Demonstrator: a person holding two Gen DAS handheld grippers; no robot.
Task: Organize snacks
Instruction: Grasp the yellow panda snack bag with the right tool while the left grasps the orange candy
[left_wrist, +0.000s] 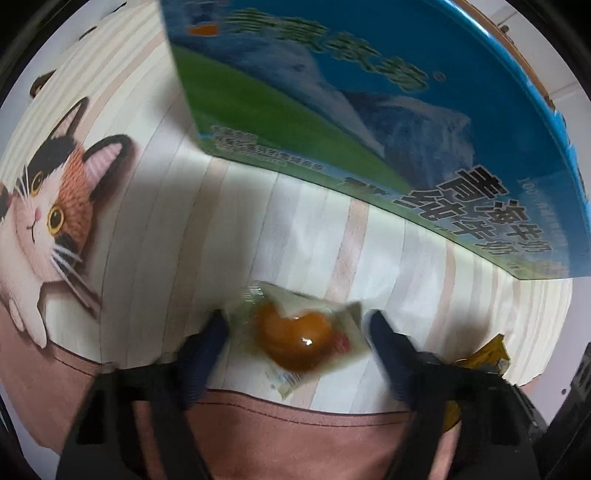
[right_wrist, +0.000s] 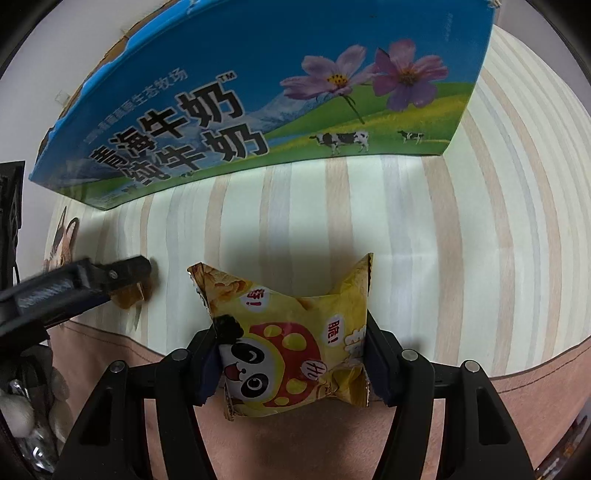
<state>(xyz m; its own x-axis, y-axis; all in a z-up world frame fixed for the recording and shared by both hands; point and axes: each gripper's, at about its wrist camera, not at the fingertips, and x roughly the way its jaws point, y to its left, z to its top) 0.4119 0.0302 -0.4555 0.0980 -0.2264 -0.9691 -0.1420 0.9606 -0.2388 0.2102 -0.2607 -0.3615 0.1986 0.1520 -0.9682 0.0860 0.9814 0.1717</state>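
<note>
Left claw (left_wrist: 299, 332): pointed steeply down at the counter (left_wrist: 295, 229), which carries a striped cloth with a cat print toward its left side. A clear-wrapped snack with an orange-brown piece inside (left_wrist: 299, 339) lies flat on the cloth between the two fingers. A narrow gap shows at each finger in the blurred left wrist view, so the pads do not appear to press on the wrapper; claw released around it.

Right claw (right_wrist: 291, 365): also pointed steeply down, clenched on a yellow panda-print snack bag (right_wrist: 291, 343). Both pads bear on the bag's sides, and the bag bulges between them. Whether the bag rests on the cloth or is lifted clear cannot be told.

A blue milk carton box (right_wrist: 258, 92) stands on the counter just beyond both snacks, its long printed side closing off the far side. A band of bare striped cloth lies between the box and the snacks. The cloth's brown border runs along the near edge under both claws. In the right wrist view the left claw sits close beside the bag's left side, with a small strip of cloth between them. Right of the bag the cloth is open.
</note>
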